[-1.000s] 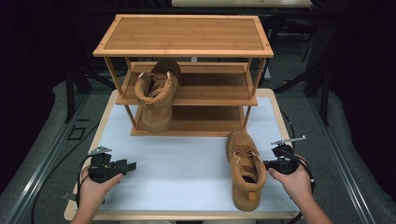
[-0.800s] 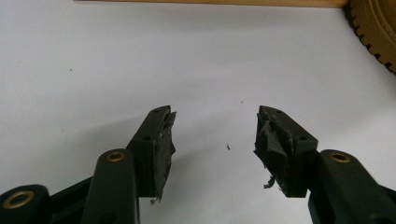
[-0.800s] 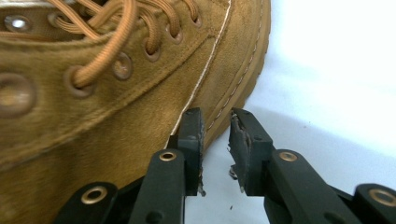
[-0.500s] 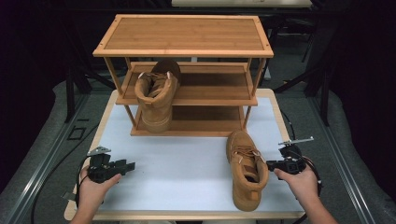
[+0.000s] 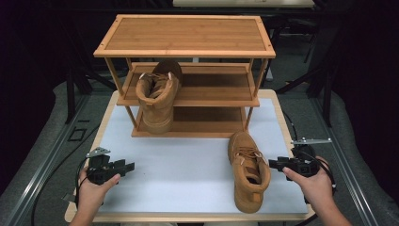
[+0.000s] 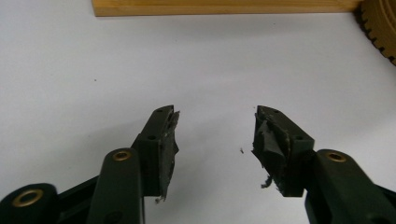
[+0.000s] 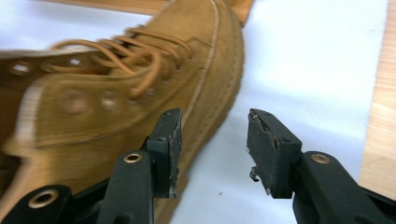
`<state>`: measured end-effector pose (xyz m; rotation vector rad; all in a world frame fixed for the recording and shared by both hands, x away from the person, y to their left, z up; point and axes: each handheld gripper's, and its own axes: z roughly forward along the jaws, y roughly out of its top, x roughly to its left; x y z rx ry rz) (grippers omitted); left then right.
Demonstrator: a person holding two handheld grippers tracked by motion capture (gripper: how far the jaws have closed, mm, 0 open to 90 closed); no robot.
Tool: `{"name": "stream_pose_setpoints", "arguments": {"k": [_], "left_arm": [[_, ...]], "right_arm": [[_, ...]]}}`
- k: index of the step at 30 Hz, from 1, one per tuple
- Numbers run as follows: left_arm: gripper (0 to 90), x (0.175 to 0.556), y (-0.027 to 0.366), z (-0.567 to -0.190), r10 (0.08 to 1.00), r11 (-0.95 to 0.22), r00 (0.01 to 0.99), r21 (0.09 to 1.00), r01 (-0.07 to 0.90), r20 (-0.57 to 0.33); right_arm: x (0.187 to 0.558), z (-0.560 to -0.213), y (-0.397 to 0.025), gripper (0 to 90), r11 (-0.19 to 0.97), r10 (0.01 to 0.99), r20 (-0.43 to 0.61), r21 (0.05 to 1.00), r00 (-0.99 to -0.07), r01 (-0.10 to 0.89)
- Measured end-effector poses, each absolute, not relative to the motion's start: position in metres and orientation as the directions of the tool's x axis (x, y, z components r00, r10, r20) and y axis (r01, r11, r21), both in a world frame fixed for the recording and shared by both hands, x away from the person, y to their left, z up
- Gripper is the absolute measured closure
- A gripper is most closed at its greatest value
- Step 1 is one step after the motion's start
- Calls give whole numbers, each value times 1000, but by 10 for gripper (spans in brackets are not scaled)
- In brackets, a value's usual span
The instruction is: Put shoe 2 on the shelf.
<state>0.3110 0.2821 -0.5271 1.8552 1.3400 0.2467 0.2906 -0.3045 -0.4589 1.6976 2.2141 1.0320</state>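
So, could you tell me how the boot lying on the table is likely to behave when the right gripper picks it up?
The boot looks bulky beside the open right gripper, so it is probably fairly heavy. Its ankle collar seems soft suede and may fold under a pinch. Held by one edge, the thick sole would likely tip it downward.
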Motion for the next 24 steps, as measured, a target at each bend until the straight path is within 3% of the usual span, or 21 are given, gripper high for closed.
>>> {"name": "stream_pose_setpoints", "arguments": {"k": [2,3,6,9,13,18,24], "left_arm": [[483,310,281,-526,856,-106,422,697,709,-299],[488,310,281,-526,853,-114,429,695,710,-298],[531,309,281,-525,847,-131,442,690,712,-296],[530,309,281,-524,847,-119,437,694,710,-302],[529,308,282,-525,865,-117,419,699,705,-277],[513,309,282,-524,860,-96,412,697,710,-302],[484,309,282,-524,854,-107,421,689,717,-306]], "right_arm": [[289,-458,-302,561,105,914,247,621,-321,777],[288,-454,-303,586,117,890,289,604,-353,789],[284,-444,-298,705,133,903,248,615,-350,777],[284,-431,-296,733,152,900,248,592,-358,791],[284,-416,-292,718,148,888,263,613,-378,776],[279,-401,-275,612,186,869,248,638,-428,747],[281,-416,-259,556,217,878,222,605,-425,766]]}}
